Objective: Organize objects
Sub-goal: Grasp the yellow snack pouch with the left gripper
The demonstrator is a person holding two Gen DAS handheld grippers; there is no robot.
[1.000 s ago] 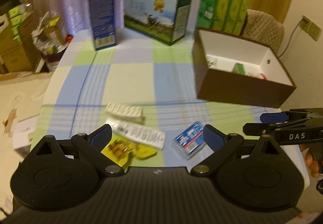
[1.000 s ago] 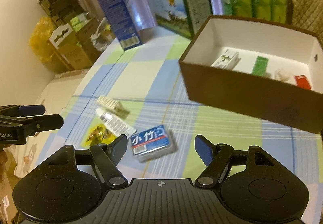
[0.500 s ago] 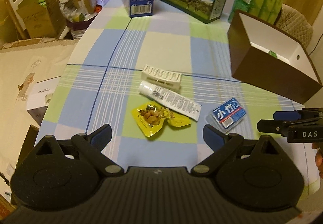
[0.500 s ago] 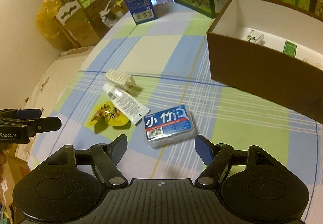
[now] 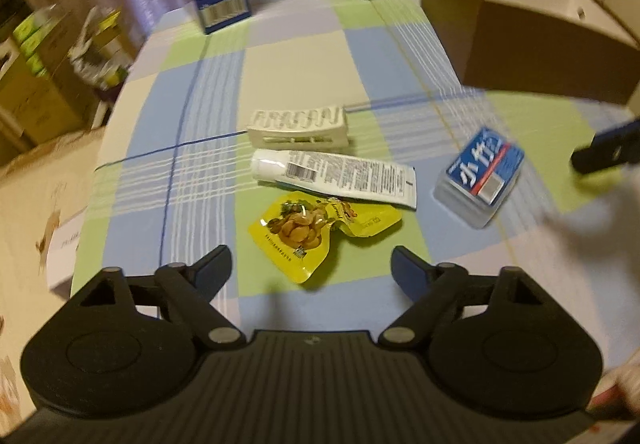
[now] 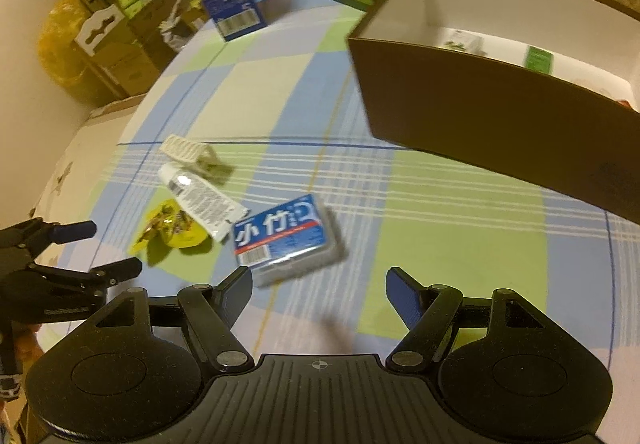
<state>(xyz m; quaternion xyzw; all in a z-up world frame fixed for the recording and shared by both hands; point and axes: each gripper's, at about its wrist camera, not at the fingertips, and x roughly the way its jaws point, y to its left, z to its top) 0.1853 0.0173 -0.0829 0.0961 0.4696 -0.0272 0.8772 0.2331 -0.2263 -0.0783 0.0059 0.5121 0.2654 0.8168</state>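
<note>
Hovering, left hand-held gripper (image 5: 310, 270) gapes over snack pouch (image 5: 316, 230)

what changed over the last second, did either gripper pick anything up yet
No pickup yet. Both grippers came down and closer over the table: the left gripper now hangs open over the yellow snack pouch, the right gripper open just short of the blue-labelled box. The pouch, box, white tube, white clip and brown box lie where they were.
</note>
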